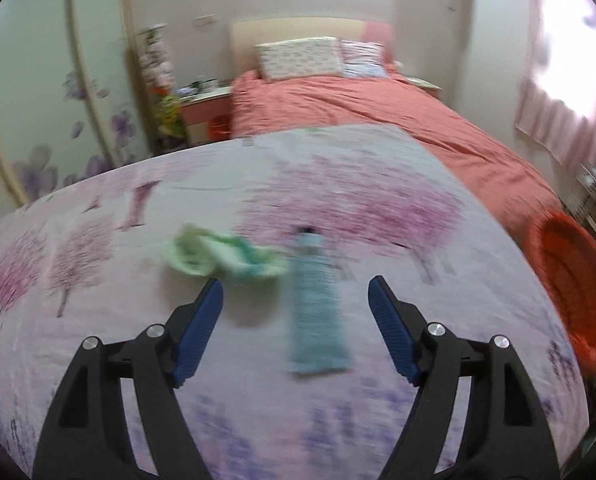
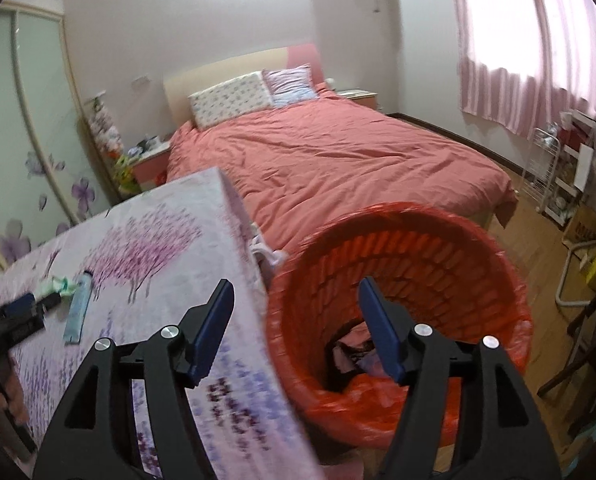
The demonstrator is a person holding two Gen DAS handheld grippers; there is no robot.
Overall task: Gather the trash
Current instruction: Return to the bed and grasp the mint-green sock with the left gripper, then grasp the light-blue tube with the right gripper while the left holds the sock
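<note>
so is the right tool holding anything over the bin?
No: the right tool is open with nothing between its blue pads, hovering at the rim of the red bin, which already has some trash inside.

No legible text on any surface; cloth (image 2: 234,412) print marks too blurred.

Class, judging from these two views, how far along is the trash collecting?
Done: some rubbish already lies in the red bin. In hand: nothing; the right gripper hangs open over the bin, the left gripper open. Left: the teal packet and green wrapper on the floral cloth.
</note>
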